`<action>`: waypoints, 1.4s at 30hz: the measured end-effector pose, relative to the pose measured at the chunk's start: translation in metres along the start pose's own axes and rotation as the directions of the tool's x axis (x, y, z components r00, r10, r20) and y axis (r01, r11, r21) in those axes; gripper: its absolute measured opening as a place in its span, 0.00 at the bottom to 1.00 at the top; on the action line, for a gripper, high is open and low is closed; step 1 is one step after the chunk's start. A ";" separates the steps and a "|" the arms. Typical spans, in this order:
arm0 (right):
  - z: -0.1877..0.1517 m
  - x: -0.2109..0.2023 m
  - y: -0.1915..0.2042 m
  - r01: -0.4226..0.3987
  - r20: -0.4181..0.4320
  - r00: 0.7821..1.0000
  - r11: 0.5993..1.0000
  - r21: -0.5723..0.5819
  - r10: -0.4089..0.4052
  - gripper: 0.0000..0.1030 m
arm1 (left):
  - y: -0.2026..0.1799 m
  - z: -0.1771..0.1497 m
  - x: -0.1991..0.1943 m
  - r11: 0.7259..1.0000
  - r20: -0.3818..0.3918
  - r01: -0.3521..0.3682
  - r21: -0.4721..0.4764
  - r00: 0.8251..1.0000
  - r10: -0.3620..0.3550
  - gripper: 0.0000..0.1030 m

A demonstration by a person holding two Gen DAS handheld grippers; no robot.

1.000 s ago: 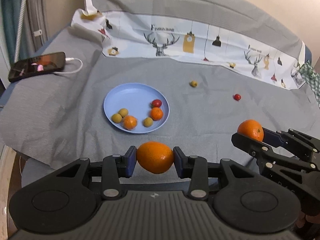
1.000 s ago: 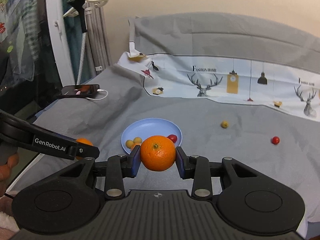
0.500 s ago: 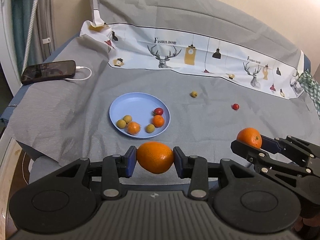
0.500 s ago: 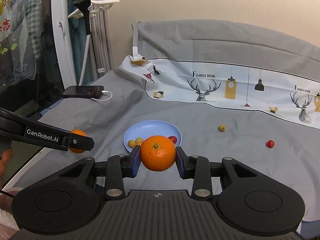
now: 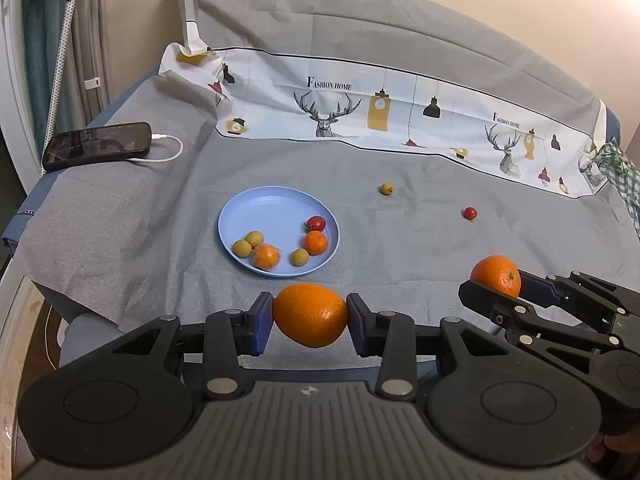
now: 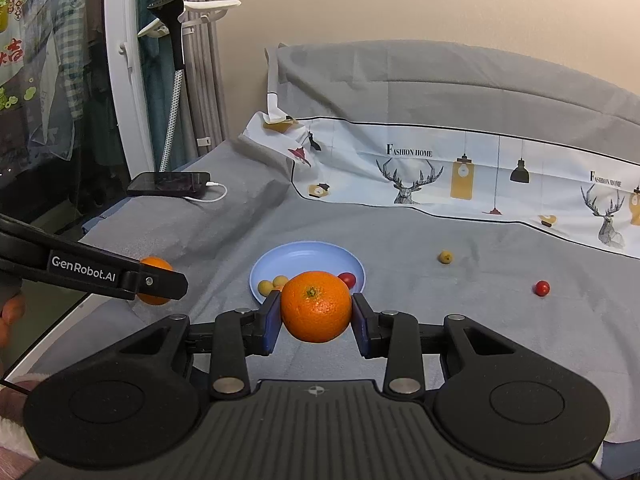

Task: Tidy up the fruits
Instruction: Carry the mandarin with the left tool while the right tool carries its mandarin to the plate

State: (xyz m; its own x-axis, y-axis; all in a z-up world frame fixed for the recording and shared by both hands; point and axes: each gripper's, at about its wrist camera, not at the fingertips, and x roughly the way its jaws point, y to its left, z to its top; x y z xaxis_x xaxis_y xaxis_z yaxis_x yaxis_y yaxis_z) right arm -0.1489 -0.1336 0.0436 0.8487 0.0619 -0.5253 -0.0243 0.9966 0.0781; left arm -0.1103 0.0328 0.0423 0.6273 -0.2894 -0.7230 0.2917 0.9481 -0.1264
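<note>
Both hands are loaded here. The left hand-held gripper (image 5: 310, 317) is clamping an oval orange (image 5: 310, 314) between its blue pads, holding it in the air just short of the blue plate (image 5: 264, 208). The right hand-held gripper (image 6: 316, 312) is squeezing a round orange (image 6: 316, 306), stem end facing the camera, and it is hanging in front of that same plate as its own camera sees it. In the left wrist view the right hand-held gripper is sitting off to the right with its orange showing above the near finger.

The plate is lying on the grey cloth (image 5: 400, 240) covering the surface, and it is carrying two small oranges (image 5: 316, 242), three yellow-green fruits (image 5: 242, 248) and a red cherry tomato (image 5: 317, 223), all gathered toward its near and right side. Out on the cloth, well apart from the plate, one yellow-green fruit (image 5: 386, 189) is sitting alone, and farther right a loose red tomato (image 5: 470, 213) is resting by itself.

At the far left, a phone (image 5: 98, 145) is lying on the cloth with a white cable (image 5: 172, 150) plugged in. Behind everything, a printed deer-and-lamp fabric (image 5: 400, 116) is stretching across the back.
</note>
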 end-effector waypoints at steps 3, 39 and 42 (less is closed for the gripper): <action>0.000 0.001 0.000 0.000 -0.004 1.000 1.000 0.001 0.000 0.37 | 0.001 0.001 0.002 1.000 -0.006 0.002 -0.002 1.000 -0.002 0.42; 0.017 0.126 -0.008 -0.009 -0.186 0.983 1.000 0.006 0.010 0.37 | 0.040 0.070 0.119 0.997 -0.136 -0.013 -0.071 0.991 0.003 0.42; 0.023 0.147 -0.011 -0.019 -0.195 0.981 1.000 0.010 0.020 0.37 | 0.043 0.086 0.139 0.997 -0.135 -0.021 -0.074 0.991 0.011 0.42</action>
State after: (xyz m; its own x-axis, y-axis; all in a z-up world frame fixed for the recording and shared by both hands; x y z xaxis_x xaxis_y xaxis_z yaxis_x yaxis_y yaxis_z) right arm -0.0114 -0.1363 -0.0150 0.7285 0.0912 -0.6789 -0.0347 0.9947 0.0964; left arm 0.0515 0.0218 -0.0056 0.5267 -0.2589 -0.8096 0.2243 0.9611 -0.1613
